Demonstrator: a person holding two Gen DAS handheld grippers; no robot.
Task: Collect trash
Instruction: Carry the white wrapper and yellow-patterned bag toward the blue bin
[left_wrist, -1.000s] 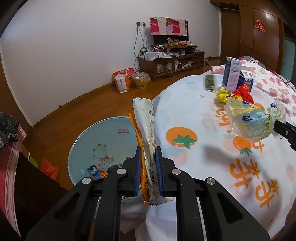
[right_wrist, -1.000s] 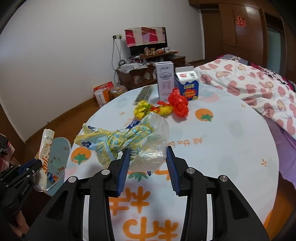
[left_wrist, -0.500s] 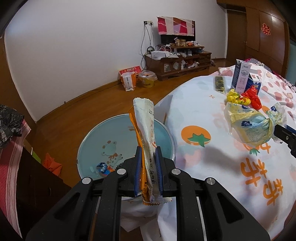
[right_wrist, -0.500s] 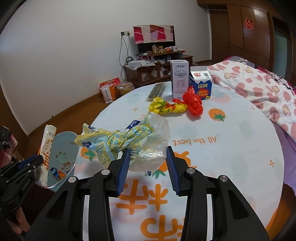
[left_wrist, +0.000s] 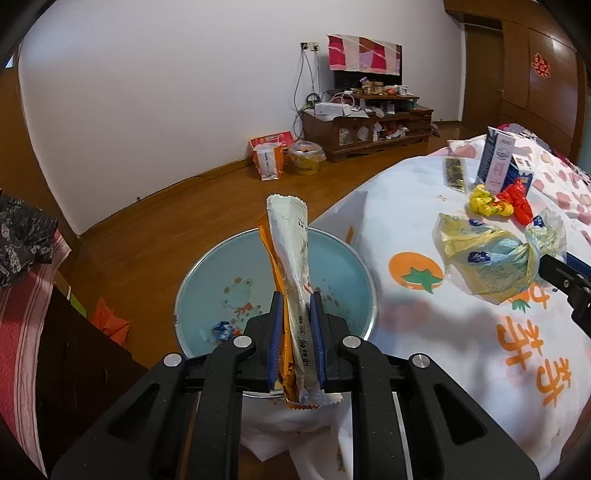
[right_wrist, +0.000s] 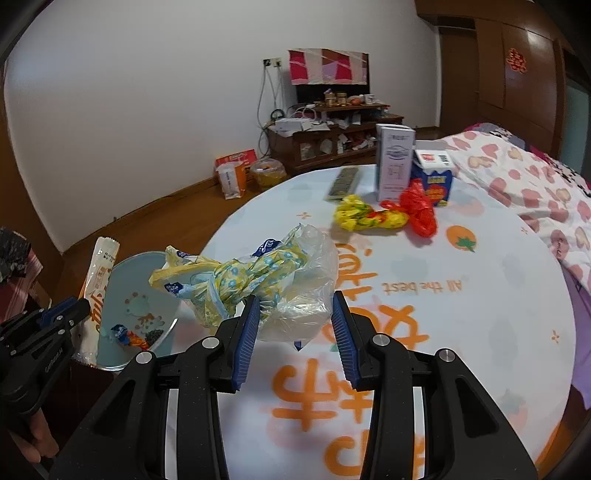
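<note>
Left wrist view, your left hand-held gripper (left_wrist: 296, 325) clamps a long snack wrapper (left_wrist: 291, 280) over the blue basin (left_wrist: 332, 258), your right hand-held gripper (right_wrist: 293, 325) pinches a crumpled plastic bag (right_wrist: 258, 277) above the surface (right_wrist: 461, 295).

White wall (left_wrist: 155, 96), wooden floor (left_wrist: 177, 218), cluttered cabinet (left_wrist: 369, 129).

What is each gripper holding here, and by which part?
Left gripper: long snack wrapper, pinched near its lower end. Right gripper: crumpled plastic bag, gripped at its clear bunched end.
</note>
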